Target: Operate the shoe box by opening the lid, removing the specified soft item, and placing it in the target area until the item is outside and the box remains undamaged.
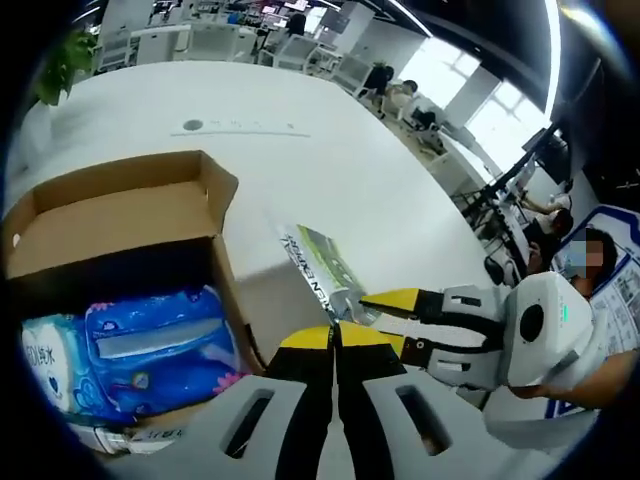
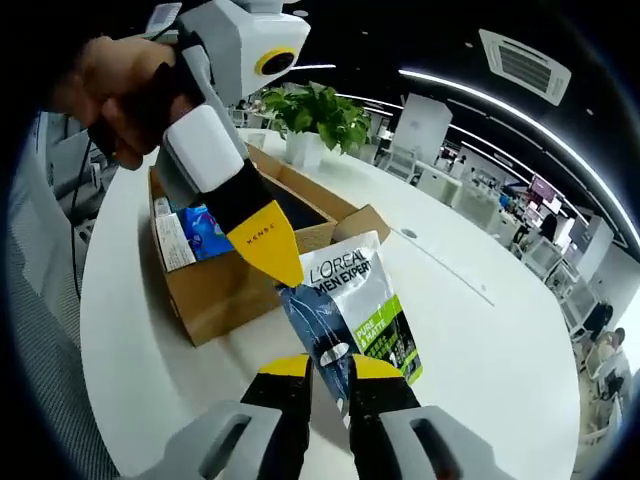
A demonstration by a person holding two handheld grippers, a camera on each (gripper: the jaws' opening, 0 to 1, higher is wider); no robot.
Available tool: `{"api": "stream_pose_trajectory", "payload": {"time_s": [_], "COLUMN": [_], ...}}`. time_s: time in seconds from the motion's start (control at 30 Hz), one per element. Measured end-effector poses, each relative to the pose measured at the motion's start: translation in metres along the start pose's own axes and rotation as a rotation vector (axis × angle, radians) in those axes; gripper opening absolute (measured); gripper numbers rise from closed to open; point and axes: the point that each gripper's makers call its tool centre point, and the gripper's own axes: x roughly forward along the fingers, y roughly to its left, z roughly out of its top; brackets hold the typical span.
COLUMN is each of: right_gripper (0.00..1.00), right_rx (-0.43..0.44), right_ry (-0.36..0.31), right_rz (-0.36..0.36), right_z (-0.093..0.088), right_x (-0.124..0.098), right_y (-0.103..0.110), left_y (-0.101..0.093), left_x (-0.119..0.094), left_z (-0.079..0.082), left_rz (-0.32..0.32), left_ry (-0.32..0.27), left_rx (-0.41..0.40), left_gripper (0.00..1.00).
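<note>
Right gripper view showed both grippers (image 2: 328,368) (image 2: 285,275) clamped on the sachet (image 2: 352,310) beside the box (image 2: 215,290); opposing pulls could tear it.

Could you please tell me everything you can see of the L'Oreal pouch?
The L'Oreal pouch is a soft, glossy sachet, white on top with a green band and dark blue side, printed "L'OREAL MEN EXPERT". It is outside the cardboard box, held above the white table, pinched at its lower edge by the right gripper; the left gripper touches its top.
</note>
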Motion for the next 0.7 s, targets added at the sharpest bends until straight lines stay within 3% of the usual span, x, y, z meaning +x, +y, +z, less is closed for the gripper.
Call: {"api": "stream_pose_trajectory", "payload": {"time_s": [0.13,0.23,0.7], "right_gripper": [0.07,0.0,0.0], "right_rx": [-0.035,-0.065,-0.086], "right_ry": [-0.004,0.0,-0.017], "right_rz": [0.017,0.027,0.026], "right_z": [0.005,0.005,0.006], "right_x": [0.004,0.004,0.003], "right_y": [0.006,0.011,0.009], "left_y": [0.0,0.001,0.003], "left_x": [0.001,0.0,0.0], "left_z": [0.001,0.0,-0.001], "left_rz": [0.004,0.006,-0.009], "left_ry": [-0.002,0.003,0.024], "left_rx": [0.003,0.017,0.116], "left_gripper": [0.0,0.0,0.03]}}
